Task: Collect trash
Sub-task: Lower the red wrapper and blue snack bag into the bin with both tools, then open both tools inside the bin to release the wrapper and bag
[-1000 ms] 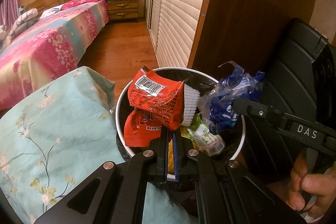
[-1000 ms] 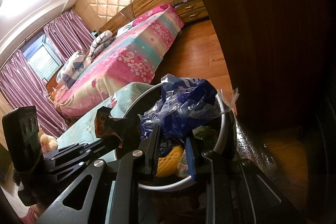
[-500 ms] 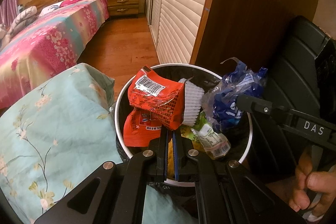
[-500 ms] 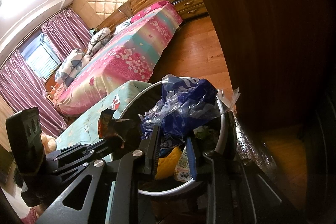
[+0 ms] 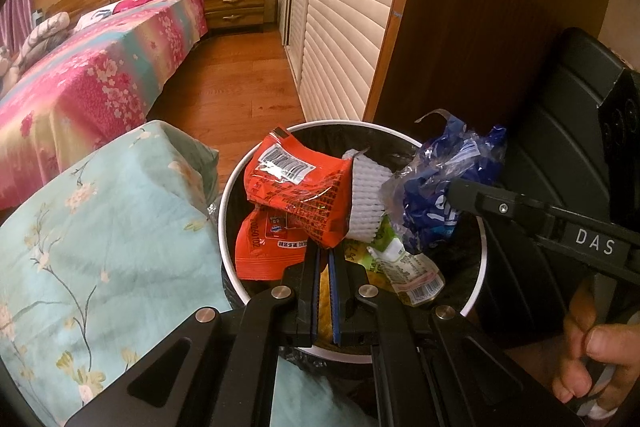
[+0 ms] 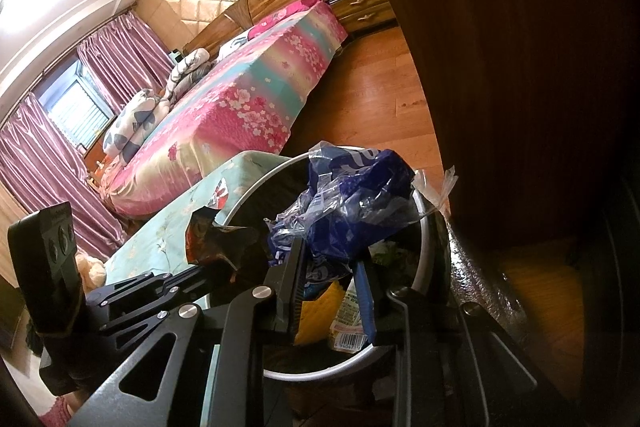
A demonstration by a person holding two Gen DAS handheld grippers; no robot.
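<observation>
So the biggest thing nearby is the bed (image 5: 92, 67) with its pink floral cover, then the teal flowered cloth (image 5: 100, 227) right beside the trash bin (image 5: 230, 187), which sits against the dark wood wardrobe (image 5: 480, 27). The bin has a white rim and a black liner and it's pretty stuffed: another red packet (image 5: 268, 251), a white brush (image 5: 366, 199), a green-and-white tube (image 5: 404, 263) and something yellow underneath.

Both tongs hang over the bin. The left gripper (image 5: 325, 259) has its jaws pinched nearly together on the bottom corner of the red snack wrapper (image 5: 300, 183), which stands up above the pile. The right gripper (image 6: 332, 287) clamps the crumpled blue plastic bag (image 6: 352, 203), held just above the rim; the jaws look wider there because the bag is bulky, though the wrist view is dark so I'm not totally sure how firm the bite is.

Looks like the drop-off step to me. Next move probably calls for opening both jaws so the wrapper and bag fall in, maybe with a push down since the bin is crowded.
</observation>
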